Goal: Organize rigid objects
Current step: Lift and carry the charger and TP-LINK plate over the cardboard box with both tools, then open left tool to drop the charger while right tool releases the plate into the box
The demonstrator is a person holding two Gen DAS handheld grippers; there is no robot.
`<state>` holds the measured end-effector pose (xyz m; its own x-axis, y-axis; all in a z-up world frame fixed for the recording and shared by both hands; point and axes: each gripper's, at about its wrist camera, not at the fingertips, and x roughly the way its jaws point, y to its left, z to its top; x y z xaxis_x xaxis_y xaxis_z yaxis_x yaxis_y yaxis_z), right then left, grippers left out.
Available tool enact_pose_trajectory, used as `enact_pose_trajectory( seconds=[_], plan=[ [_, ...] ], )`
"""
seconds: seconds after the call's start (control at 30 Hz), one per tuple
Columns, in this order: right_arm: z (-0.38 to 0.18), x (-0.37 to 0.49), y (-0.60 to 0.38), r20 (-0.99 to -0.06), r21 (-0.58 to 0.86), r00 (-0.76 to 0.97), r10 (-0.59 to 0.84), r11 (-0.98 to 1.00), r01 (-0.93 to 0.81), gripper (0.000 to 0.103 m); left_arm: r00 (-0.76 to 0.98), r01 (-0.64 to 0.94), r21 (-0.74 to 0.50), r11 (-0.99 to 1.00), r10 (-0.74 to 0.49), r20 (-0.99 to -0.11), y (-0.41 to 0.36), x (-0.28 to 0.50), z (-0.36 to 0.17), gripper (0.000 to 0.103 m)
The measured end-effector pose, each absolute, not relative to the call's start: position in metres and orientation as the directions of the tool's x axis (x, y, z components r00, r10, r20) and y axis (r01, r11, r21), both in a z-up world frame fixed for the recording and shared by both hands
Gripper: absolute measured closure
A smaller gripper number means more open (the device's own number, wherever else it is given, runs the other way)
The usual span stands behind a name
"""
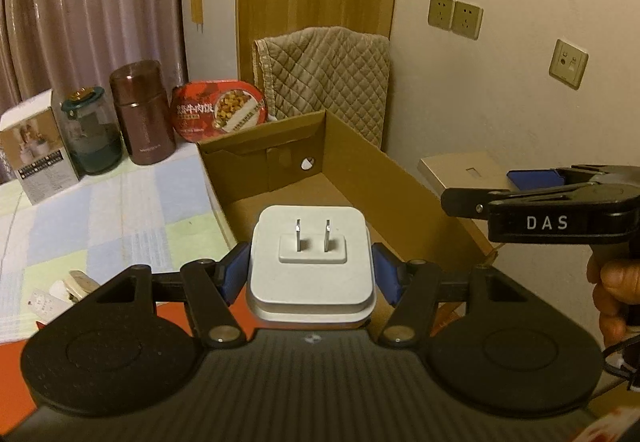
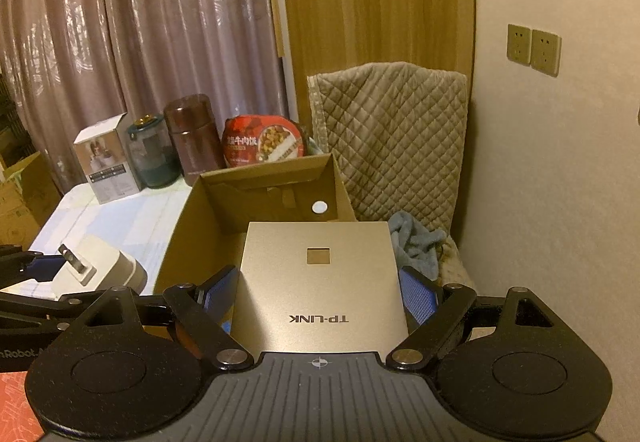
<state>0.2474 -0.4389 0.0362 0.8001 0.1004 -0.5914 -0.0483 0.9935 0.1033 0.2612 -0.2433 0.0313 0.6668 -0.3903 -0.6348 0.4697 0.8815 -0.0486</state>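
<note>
The white power adapter (image 1: 311,266), its two metal prongs pointing away from the camera, sits clamped between the blue pads of the left gripper (image 1: 311,272), held above the near left edge of the open cardboard box (image 1: 360,162). Left of the box, on the pastel checked cloth (image 1: 120,218), stand a white carton (image 1: 38,154), a glass jar (image 1: 91,134) with a dark green lid, a brown flask (image 1: 142,114) and a red instant-meal bowl (image 1: 218,110) tipped against the box's far wall, all in a row before the curtain (image 1: 88,2). Right of the adapter, the right gripper (image 2: 318,296) grips a flat gold TP-LINK device (image 2: 320,282) by its two side edges, its pads closed on it, holding it level above the box's near right part. Behind the box a quilted beige cloth (image 2: 396,142) hangs over a chair, with a blue-grey towel (image 2: 416,242) just right of the gold device. On the far right wall are two sockets (image 2: 534,49).
</note>
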Motion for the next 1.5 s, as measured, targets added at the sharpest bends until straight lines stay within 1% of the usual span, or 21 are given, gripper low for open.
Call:
enact_pose_trajectory(
  seconds=[0.77, 1.0, 1.1, 1.23, 1.5],
  plan=[
    [0.009, 0.261, -0.447, -0.625, 0.143, 0.772, 0.116, 0.989, -0.033, 0.021, 0.629, 0.478, -0.050, 0.877, -0.381, -0.678, -0.257, 0.277, 0.005, 0.043],
    [0.009, 0.261, -0.447, -0.625, 0.143, 0.772, 0.117, 0.989, -0.034, 0.021, 0.617, 0.479, -0.058, 0.876, -0.384, -0.687, -0.259, 0.278, 0.001, 0.043],
    [0.007, 0.261, -0.446, -0.626, 0.144, 0.771, 0.120, 0.989, -0.037, 0.021, 0.608, 0.476, -0.080, 0.876, -0.394, -0.689, -0.258, 0.280, -0.001, 0.043],
    [0.007, 0.260, -0.445, -0.626, 0.144, 0.771, 0.119, 0.989, -0.036, 0.021, 0.624, 0.463, -0.073, 0.883, -0.384, -0.680, -0.256, 0.280, 0.001, 0.040],
    [0.008, 0.258, -0.445, -0.624, 0.148, 0.771, 0.122, 0.988, -0.037, 0.021, 0.647, 0.432, -0.076, 0.899, -0.368, -0.668, -0.243, 0.279, 0.009, 0.040]
  ],
)
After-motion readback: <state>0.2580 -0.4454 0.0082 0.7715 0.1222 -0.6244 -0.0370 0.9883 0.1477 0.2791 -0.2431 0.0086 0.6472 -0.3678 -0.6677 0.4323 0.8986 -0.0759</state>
